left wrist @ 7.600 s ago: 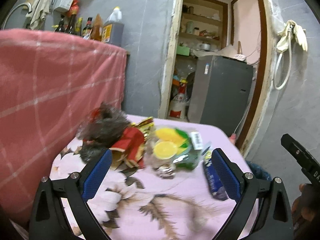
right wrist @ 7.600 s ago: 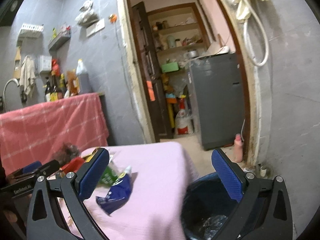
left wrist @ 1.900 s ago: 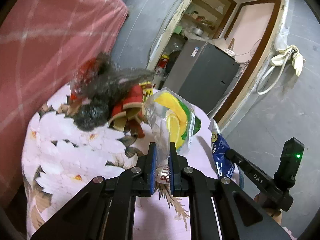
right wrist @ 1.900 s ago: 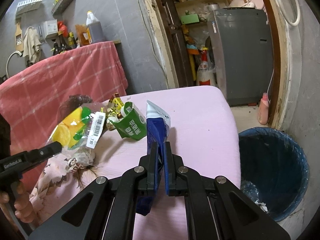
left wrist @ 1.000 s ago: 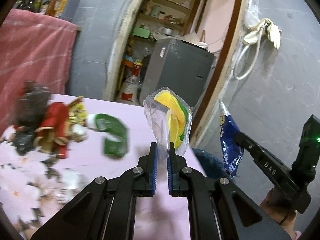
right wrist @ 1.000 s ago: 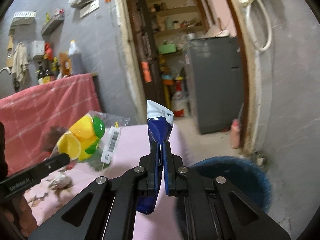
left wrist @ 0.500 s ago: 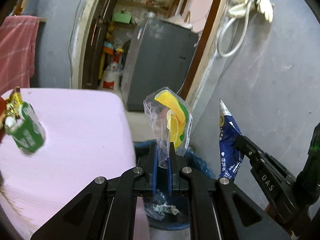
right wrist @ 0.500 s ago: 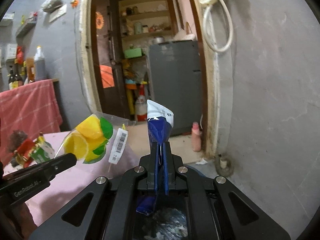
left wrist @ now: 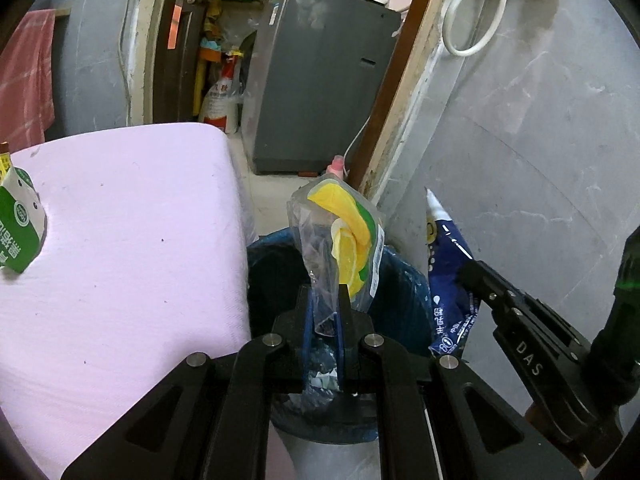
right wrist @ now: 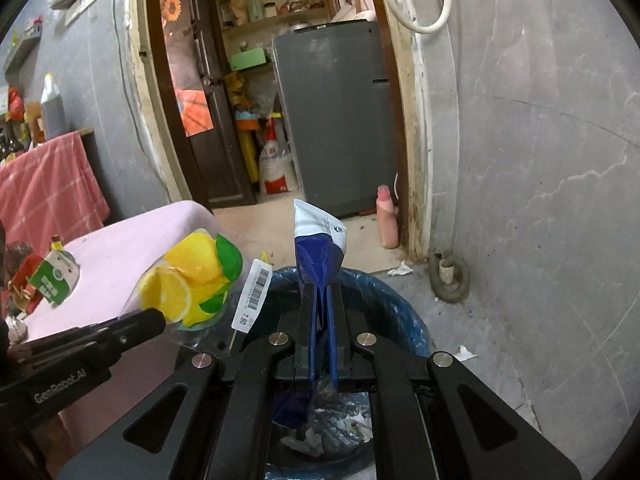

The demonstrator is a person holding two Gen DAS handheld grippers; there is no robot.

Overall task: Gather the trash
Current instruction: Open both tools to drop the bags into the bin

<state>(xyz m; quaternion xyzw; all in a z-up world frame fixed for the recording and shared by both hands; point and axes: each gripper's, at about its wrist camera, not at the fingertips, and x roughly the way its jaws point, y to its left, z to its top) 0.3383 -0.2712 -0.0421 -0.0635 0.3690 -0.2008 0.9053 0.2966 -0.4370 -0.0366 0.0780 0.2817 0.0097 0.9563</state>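
1. Jaws of the left gripper (left wrist: 325,300) are easing apart, yet the neck of the clear lemon-print bag (left wrist: 340,246) sits between the pads and still stands upright from them; the right gripper (right wrist: 320,322) stays pressed together on the blue snack packet (right wrist: 316,256).
2. Compared with half a second ago, both grippers have dipped lower and the blue-lined trash bin (left wrist: 400,300) now fills the space directly under and ahead of both sets of jaws, where earlier only part of its rim showed.
3. A second ago the pink tablecloth (left wrist: 120,240) lay beneath the left jaws; it is now off to their left, with the green carton (left wrist: 18,236) at its far edge.
4. Rising straight from the left pads, the lemon-print bag is see-through and crinkled, printed with yellow lemon slices and green leaves, with a white barcode label (right wrist: 252,298) on one side.
5. Creased and folded where the right pads pinch it, the snack packet is dark blue with a white torn top; its lower end hangs below the jaws over crumpled scraps in the bin.
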